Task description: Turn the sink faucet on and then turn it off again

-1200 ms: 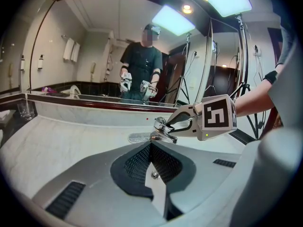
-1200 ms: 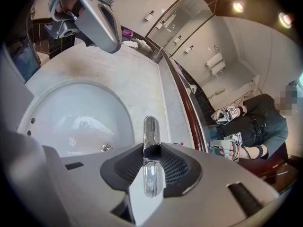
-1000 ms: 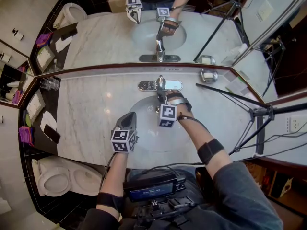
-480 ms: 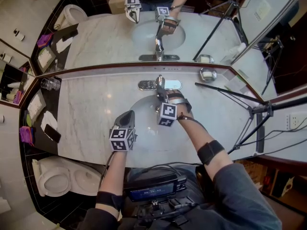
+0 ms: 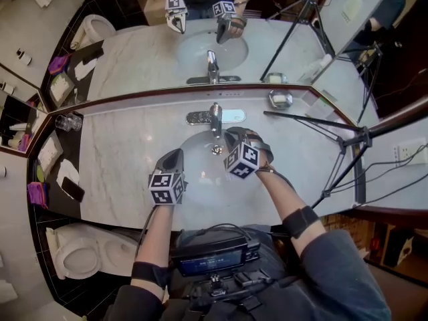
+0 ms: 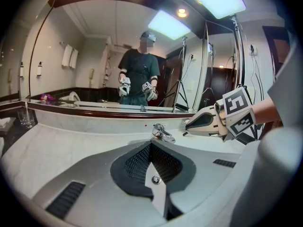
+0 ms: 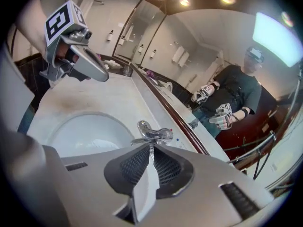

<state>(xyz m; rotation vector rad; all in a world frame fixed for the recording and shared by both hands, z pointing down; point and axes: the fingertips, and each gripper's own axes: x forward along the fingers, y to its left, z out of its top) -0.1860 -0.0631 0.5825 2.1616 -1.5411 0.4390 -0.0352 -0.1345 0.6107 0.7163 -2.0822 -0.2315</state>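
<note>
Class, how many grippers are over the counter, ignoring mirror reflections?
2. The left gripper is over the sink's left rim; the right gripper, whose empty jaws have just been closing, is by the faucet. None seems hidden.

No lettering is legible anywhere. The blue screen [image 5: 208, 265] below the arms shows what may be text, too small to read.
</note>
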